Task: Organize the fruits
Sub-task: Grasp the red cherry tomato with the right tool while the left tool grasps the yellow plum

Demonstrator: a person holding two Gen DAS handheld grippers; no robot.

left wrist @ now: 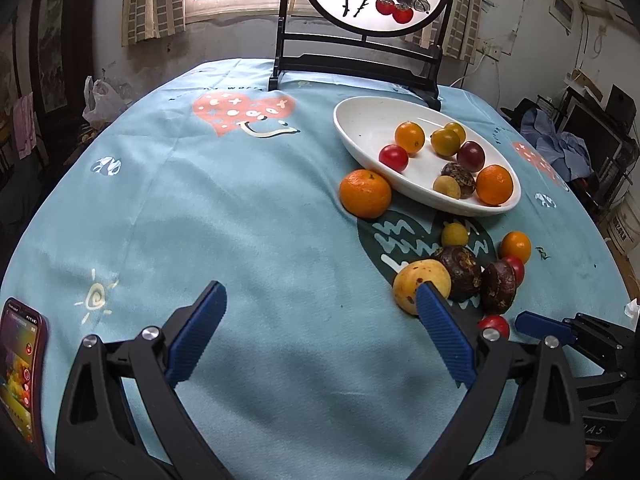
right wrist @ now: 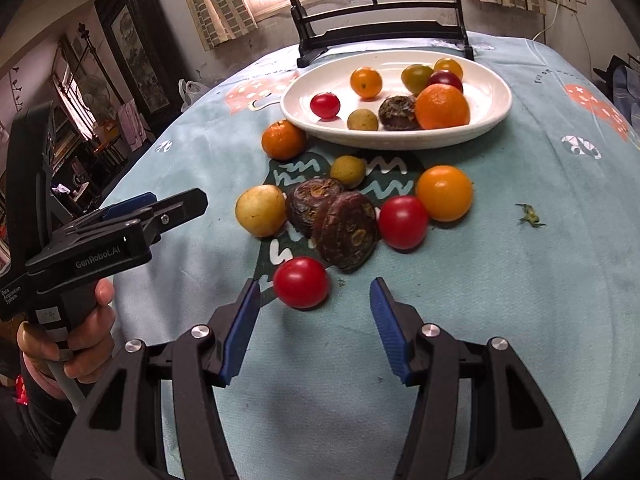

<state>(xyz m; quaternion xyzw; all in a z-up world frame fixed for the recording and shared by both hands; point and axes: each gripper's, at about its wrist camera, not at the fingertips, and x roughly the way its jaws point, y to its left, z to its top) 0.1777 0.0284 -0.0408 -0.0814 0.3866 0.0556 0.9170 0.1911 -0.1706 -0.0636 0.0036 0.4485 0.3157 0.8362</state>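
A white oval dish (right wrist: 396, 140) at the back holds several small fruits. On the blue cloth before it lie a mandarin (right wrist: 283, 139), a yellow fruit (right wrist: 260, 210), two dark wrinkled fruits (right wrist: 348, 234), an orange tomato (right wrist: 444, 193) and a red tomato (right wrist: 403, 222). My right gripper (right wrist: 315, 284) is open, and another red tomato (right wrist: 302, 282) sits at its fingertips, close to the left pad, with neither pad pressing on it. My left gripper (left wrist: 320, 292) is open and empty over bare cloth; its right fingertip overlaps the yellow fruit (left wrist: 420, 284) in the left wrist view.
A phone (left wrist: 20, 380) lies at the table's near left edge. A black stand with a round painted panel (left wrist: 360, 68) rises behind the dish. A small green stem scrap (right wrist: 530, 216) lies on the cloth to the right. A hand (right wrist: 84, 344) holds the left gripper.
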